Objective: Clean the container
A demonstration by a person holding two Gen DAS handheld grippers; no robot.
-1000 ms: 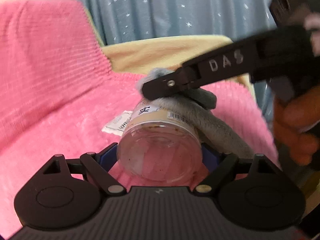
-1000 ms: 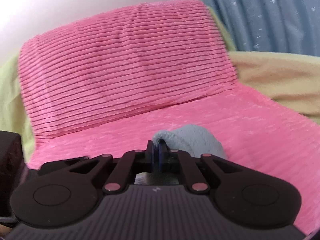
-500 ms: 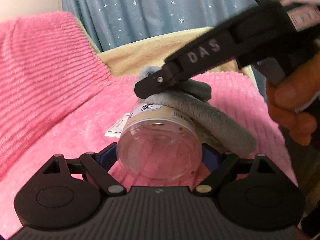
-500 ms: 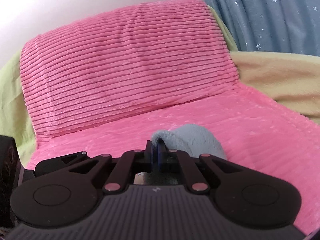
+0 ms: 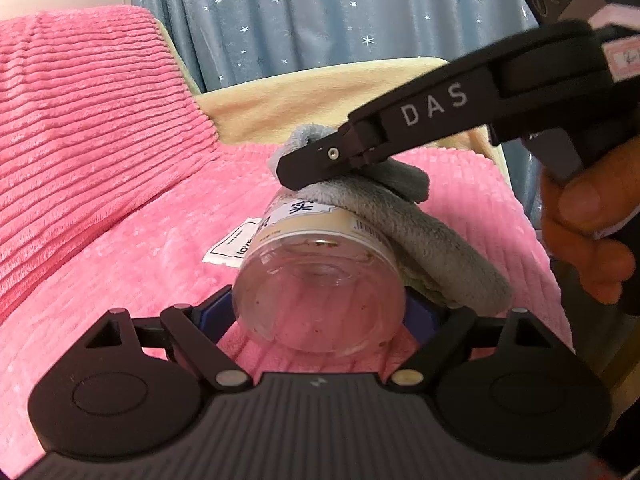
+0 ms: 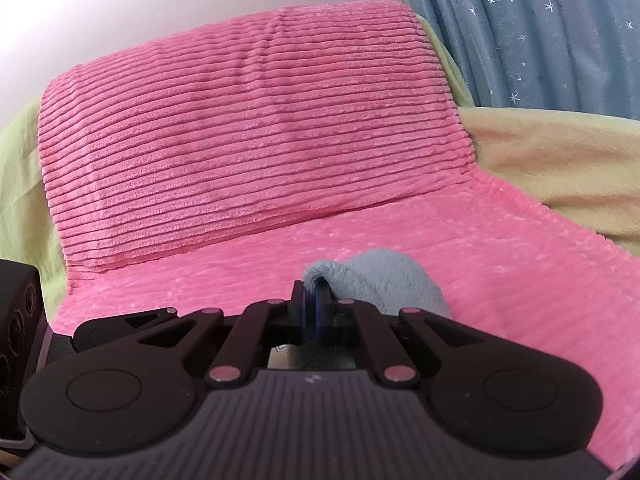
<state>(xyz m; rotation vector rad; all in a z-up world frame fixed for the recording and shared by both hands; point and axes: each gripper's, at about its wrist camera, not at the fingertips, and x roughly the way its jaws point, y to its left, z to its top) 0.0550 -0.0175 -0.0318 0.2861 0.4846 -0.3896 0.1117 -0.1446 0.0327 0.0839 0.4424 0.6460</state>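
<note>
Above the pink blanket (image 5: 120, 240), the clear container (image 5: 320, 296) is clamped by the left gripper (image 5: 320, 316), while a grey cloth (image 5: 404, 220) is pinched against it by the right gripper (image 6: 312, 304).

The jar's (image 5: 320, 292) mouth is hidden under the grey cloth (image 5: 420, 232). Its label print is too blurred to read. The hand (image 5: 588, 236) on the right tongs (image 5: 296, 170) runs off the picture's edge.

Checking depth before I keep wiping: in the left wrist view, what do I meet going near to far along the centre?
left gripper → clear jar → grey cloth → pink ribbed blanket → yellow blanket → star-print curtain
</note>
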